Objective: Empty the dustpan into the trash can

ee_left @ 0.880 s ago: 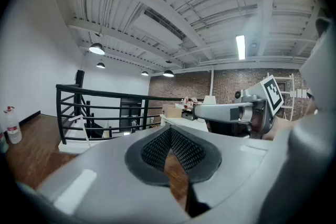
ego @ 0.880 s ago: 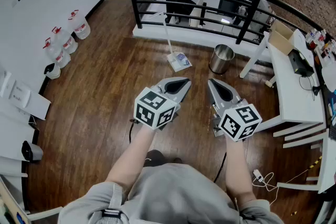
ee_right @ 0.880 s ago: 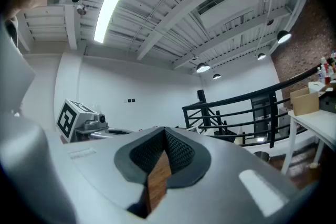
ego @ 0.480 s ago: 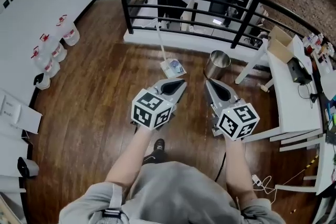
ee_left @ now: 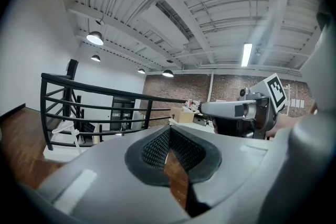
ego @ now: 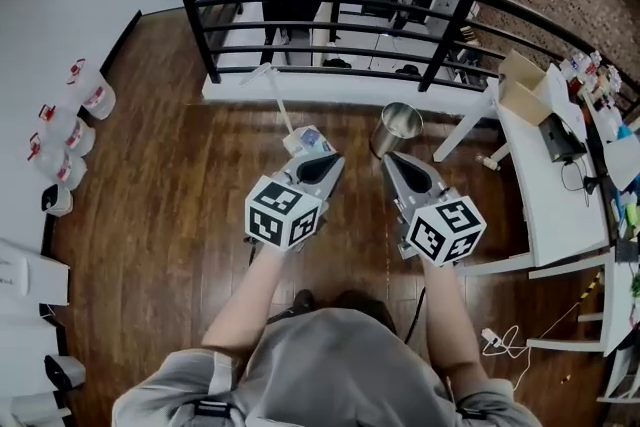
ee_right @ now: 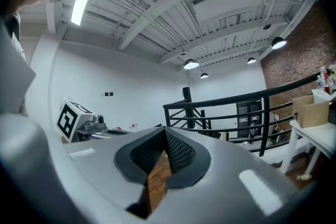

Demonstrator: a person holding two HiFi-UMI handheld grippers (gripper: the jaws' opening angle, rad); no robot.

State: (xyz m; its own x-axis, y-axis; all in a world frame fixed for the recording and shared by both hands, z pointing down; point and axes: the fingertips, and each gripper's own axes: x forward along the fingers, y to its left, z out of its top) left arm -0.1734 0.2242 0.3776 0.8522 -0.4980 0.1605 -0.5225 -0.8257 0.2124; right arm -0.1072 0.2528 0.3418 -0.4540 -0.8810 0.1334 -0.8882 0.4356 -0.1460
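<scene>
While my left gripper [ego: 322, 165] and right gripper [ego: 400, 167] hover empty, fingers pressed together, with the dustpan [ego: 305, 141] on the floor [ego: 180, 215] at twelve o'clock and the trash can [ego: 398, 123] at one, I risk toppling the dustpan if they arrive unspread.

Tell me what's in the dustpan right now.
The dustpan holds pale and bluish scraps, too small to identify. The left gripper covers its near edge with its tip, so anything there is hidden.

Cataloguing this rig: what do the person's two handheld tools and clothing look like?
Both the left tool and right tool are pale grey, tapered shells with black textured pads; each carries a white cube with black square markers. The person wears a grey short-sleeved top.
</scene>
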